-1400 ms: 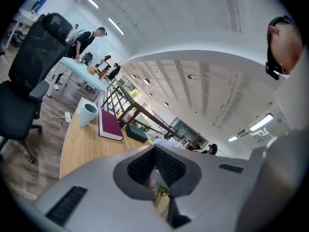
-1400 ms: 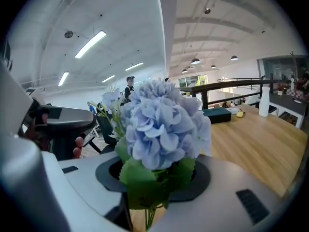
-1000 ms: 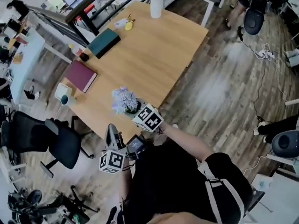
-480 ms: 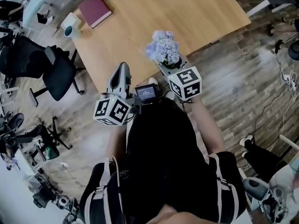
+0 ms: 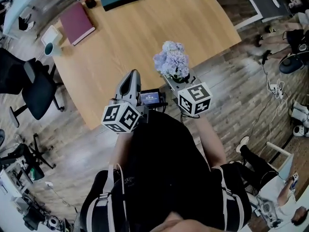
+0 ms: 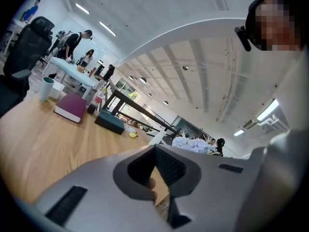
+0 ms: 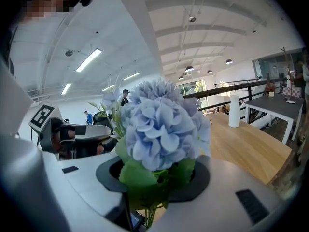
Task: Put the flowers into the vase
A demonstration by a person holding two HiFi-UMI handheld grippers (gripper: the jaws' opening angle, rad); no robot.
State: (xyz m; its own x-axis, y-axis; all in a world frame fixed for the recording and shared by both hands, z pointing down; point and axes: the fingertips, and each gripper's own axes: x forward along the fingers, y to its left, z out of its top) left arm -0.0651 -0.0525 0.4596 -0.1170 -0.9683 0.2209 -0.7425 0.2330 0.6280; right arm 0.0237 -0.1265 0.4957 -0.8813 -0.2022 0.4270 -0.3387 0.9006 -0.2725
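Pale blue hydrangea flowers (image 7: 159, 124) are clamped in the right gripper (image 7: 153, 185) above a light wooden table (image 5: 145, 37) on plank flooring (image 5: 231, 95); the left gripper (image 6: 161, 178) is closed, empty

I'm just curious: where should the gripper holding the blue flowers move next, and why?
Probably carry the bunch of blue flowers, clamped in the right gripper, across the light wooden table toward the tall white vase at its far end.

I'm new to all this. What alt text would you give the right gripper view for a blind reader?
A bunch of pale blue flowers with green leaves fills the centre, its stems clamped in the jaws of the right hand-held gripper. Behind, at right, a wooden table carries a tall white vase.
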